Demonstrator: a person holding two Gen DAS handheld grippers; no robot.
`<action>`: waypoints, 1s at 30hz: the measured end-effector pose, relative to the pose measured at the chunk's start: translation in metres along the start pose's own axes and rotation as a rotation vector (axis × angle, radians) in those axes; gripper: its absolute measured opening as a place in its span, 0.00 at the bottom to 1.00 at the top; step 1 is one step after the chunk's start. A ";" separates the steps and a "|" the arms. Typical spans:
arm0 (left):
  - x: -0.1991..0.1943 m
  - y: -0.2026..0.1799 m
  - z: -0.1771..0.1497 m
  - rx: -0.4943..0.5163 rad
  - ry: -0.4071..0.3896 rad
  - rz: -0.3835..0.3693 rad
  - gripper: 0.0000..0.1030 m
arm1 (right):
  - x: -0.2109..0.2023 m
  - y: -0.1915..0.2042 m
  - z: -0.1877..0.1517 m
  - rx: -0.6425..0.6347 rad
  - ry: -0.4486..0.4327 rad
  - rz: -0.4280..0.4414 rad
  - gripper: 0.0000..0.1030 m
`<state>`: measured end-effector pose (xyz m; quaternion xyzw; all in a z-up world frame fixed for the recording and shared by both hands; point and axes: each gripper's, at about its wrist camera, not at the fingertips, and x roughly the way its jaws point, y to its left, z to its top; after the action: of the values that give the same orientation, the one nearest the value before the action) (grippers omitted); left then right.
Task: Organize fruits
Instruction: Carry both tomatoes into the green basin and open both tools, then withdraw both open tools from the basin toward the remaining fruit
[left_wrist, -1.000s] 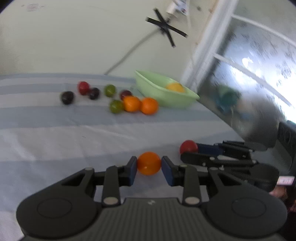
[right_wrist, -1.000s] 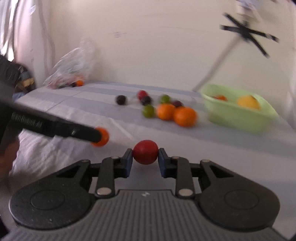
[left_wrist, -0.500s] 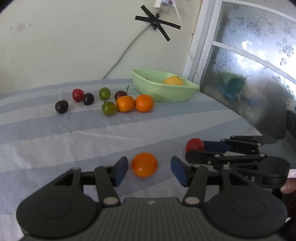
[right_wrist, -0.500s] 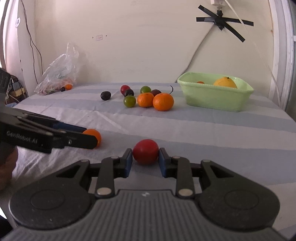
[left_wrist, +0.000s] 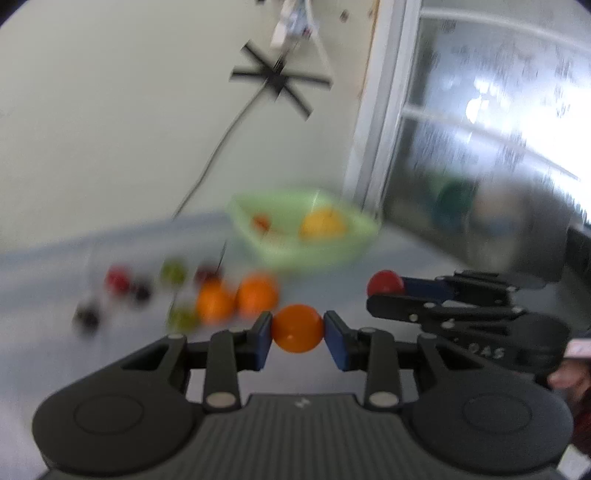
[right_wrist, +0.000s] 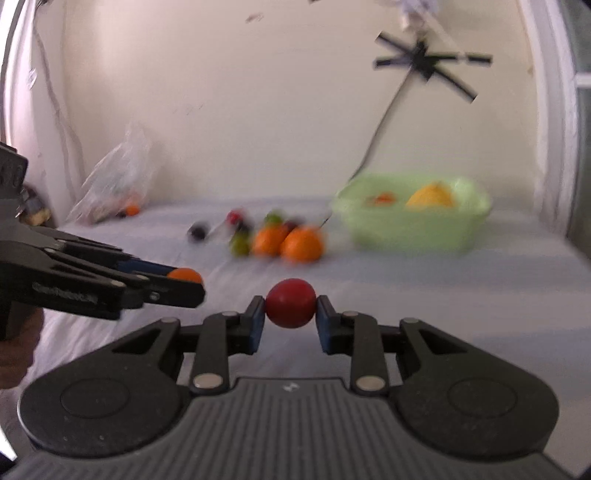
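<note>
Now | left hand-held gripper (left_wrist: 297, 334) clamps orange fruit (left_wrist: 296, 328) | right hand-held gripper (right_wrist: 290, 317) clamps red fruit (right_wrist: 290, 302)

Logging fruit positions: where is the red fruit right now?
The red fruit sits clamped in the right gripper, centre of the right wrist view, nearer than the green bowl.

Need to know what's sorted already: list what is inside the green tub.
Inside the green tub lie a large yellow-orange fruit and a small orange-red fruit. Its near wall hides the floor, and blur could hide anything smaller.
</note>
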<state>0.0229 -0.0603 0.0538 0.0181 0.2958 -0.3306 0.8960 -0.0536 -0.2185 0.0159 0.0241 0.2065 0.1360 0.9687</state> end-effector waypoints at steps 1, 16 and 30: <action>0.009 0.000 0.013 0.002 -0.015 -0.010 0.30 | 0.002 -0.009 0.010 -0.011 -0.032 -0.024 0.31; 0.162 0.000 0.072 0.012 0.061 0.042 0.48 | 0.072 -0.092 0.038 -0.020 -0.038 -0.240 0.32; 0.025 0.077 0.063 -0.134 -0.121 0.090 0.49 | 0.034 -0.062 0.042 -0.039 -0.123 -0.202 0.33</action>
<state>0.1170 -0.0286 0.0796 -0.0487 0.2618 -0.2697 0.9254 0.0086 -0.2682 0.0343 -0.0074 0.1453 0.0399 0.9886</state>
